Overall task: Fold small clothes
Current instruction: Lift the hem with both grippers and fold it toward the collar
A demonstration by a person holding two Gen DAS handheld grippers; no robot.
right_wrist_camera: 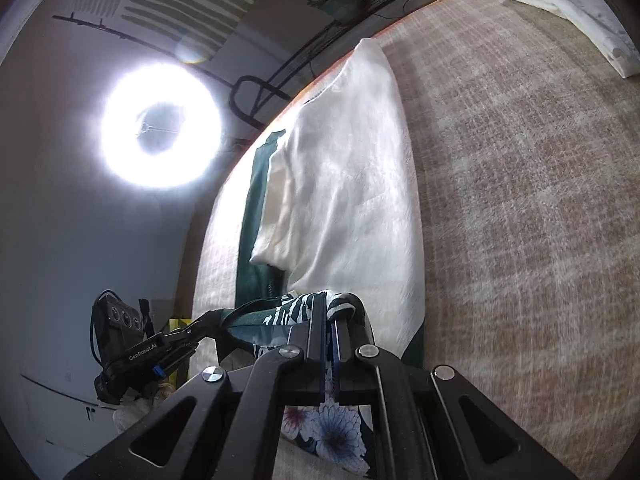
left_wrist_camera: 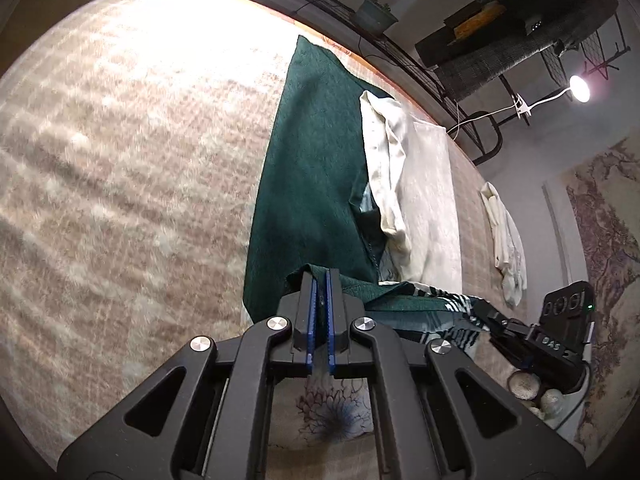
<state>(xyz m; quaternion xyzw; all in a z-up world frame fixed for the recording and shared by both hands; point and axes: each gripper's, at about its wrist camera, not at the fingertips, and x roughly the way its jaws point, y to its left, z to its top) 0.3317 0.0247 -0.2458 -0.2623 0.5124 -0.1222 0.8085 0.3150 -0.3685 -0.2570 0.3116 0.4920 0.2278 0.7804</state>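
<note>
A dark green garment [left_wrist_camera: 312, 184] with a white striped print lies spread on the beige woven surface [left_wrist_camera: 120, 160]. My left gripper [left_wrist_camera: 320, 276] is shut on its near green edge, lifting it. My right gripper [right_wrist_camera: 330, 300] is shut on the same garment's striped edge [right_wrist_camera: 296, 308]. Each gripper shows in the other's view: the right gripper [left_wrist_camera: 492, 320] at the lower right, the left gripper [right_wrist_camera: 196, 330] at the lower left. The garment's edge stretches between them. A cream garment [left_wrist_camera: 400, 176] lies partly on the green one; it also shows in the right wrist view [right_wrist_camera: 344, 184].
Another cream garment [left_wrist_camera: 506, 240] lies further right on the surface, seen in the right wrist view [right_wrist_camera: 572, 4] at the top. A black wire rack [left_wrist_camera: 480, 60] and a potted plant [left_wrist_camera: 376, 12] stand beyond the far edge. A bright ring lamp [right_wrist_camera: 160, 128] glares. A floral cloth [right_wrist_camera: 332, 432] lies below.
</note>
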